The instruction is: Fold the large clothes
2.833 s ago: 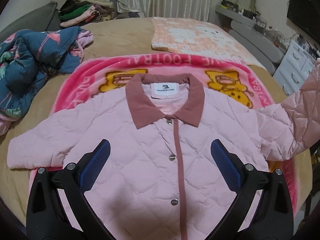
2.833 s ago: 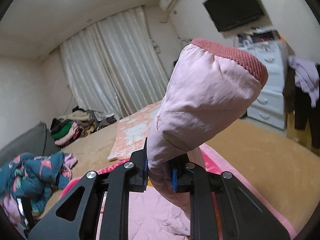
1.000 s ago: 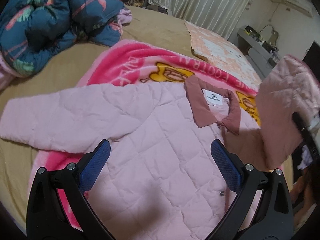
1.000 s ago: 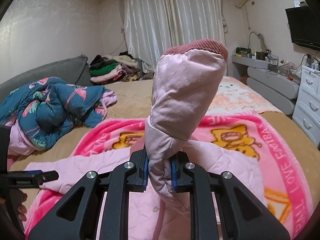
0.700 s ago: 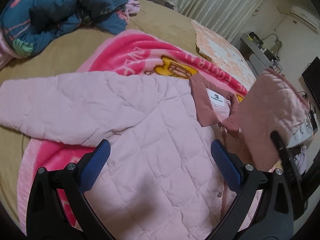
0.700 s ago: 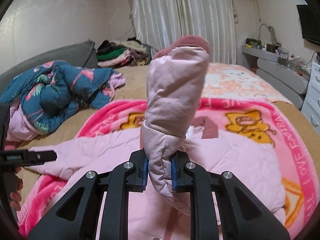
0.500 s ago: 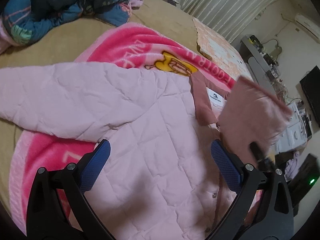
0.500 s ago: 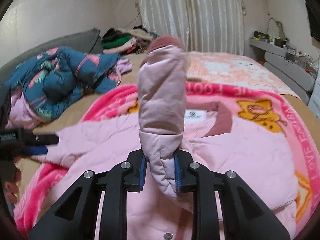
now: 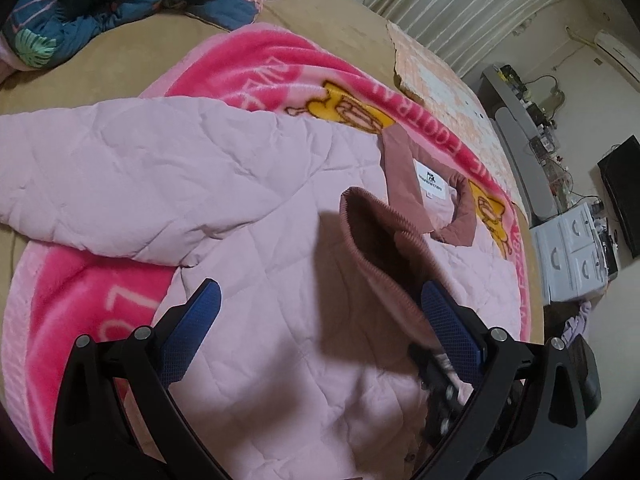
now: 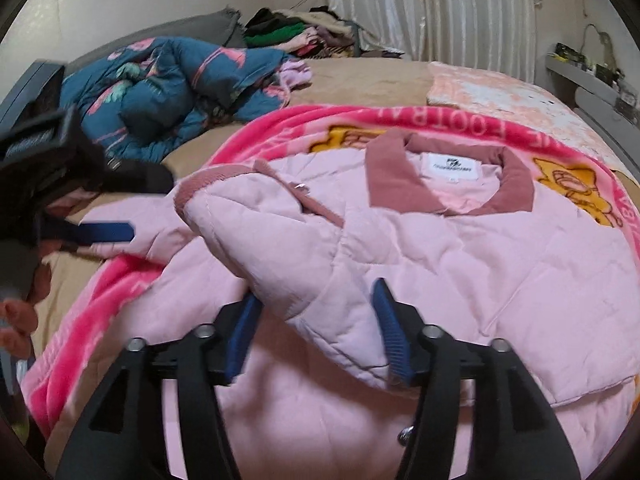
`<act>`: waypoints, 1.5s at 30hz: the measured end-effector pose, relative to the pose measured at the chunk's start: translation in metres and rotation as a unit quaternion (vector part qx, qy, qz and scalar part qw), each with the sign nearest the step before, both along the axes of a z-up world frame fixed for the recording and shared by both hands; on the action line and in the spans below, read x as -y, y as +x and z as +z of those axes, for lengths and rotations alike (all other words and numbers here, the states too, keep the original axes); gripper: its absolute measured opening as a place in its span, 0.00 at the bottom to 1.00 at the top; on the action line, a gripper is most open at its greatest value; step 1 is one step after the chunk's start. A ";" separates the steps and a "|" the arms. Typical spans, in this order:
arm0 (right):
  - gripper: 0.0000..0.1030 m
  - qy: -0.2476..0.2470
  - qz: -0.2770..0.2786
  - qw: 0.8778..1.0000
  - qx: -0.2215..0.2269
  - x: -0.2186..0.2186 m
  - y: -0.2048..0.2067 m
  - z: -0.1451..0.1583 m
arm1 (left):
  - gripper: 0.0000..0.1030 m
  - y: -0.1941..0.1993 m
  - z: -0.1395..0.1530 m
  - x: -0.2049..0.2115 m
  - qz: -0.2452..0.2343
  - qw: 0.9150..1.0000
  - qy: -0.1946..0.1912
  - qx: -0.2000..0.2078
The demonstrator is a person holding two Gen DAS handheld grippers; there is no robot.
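A pink quilted jacket (image 9: 248,240) with a dusty-rose collar (image 10: 396,178) lies face up on a pink cartoon blanket (image 9: 280,64) on the bed. Its right sleeve (image 10: 288,240) is folded across the chest, the rose cuff (image 10: 208,182) pointing left; the cuff also shows in the left wrist view (image 9: 380,248). My right gripper (image 10: 316,328) is open, its blue pads on either side of the sleeve. My left gripper (image 9: 320,320) is open and empty above the jacket's body. The left sleeve (image 9: 100,184) lies stretched out to the left.
A blue floral quilt (image 10: 160,88) is bunched at the bed's far left. A pile of clothes (image 10: 304,32) sits by the curtains. A peach patterned blanket (image 10: 500,96) lies beyond the collar. A white dresser (image 9: 572,252) stands to the right of the bed.
My right gripper has lowered the sleeve from upright down across the jacket's chest and opened its jaws. My left gripper has drifted left over the jacket, still open.
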State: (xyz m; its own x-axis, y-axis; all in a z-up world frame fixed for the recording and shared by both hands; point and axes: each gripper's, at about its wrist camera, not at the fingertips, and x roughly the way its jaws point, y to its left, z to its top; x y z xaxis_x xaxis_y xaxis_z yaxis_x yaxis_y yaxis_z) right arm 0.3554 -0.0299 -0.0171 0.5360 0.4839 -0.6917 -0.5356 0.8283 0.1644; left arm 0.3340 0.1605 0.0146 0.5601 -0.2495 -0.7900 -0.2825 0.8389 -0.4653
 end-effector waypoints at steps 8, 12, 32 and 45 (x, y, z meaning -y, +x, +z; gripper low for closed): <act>0.84 0.023 -0.001 1.000 0.001 0.037 -0.017 0.016 | 0.91 -0.002 -0.010 0.017 -0.016 1.000 0.017 -0.016; 0.84 0.013 -0.030 0.999 0.013 0.069 -0.018 0.022 | 0.91 -0.004 -0.022 0.026 -0.024 0.999 0.017 -0.027; 0.84 0.017 -0.201 0.979 -0.012 0.220 -0.022 0.012 | 0.12 0.011 -0.028 0.097 -0.079 0.990 0.117 0.025; 0.83 0.012 -0.233 0.972 -0.011 0.237 0.001 0.009 | 0.07 0.021 -0.021 0.063 -0.073 0.984 0.159 0.029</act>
State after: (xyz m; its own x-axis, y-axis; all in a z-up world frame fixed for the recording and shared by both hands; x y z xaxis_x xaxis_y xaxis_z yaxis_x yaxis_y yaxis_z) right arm 0.3566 -0.2667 -0.0079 0.6862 0.2075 -0.6972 -0.0992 0.9762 0.1930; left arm 0.3549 0.0974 -0.0059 0.5823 -0.0754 -0.8095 -0.1292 0.9745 -0.1837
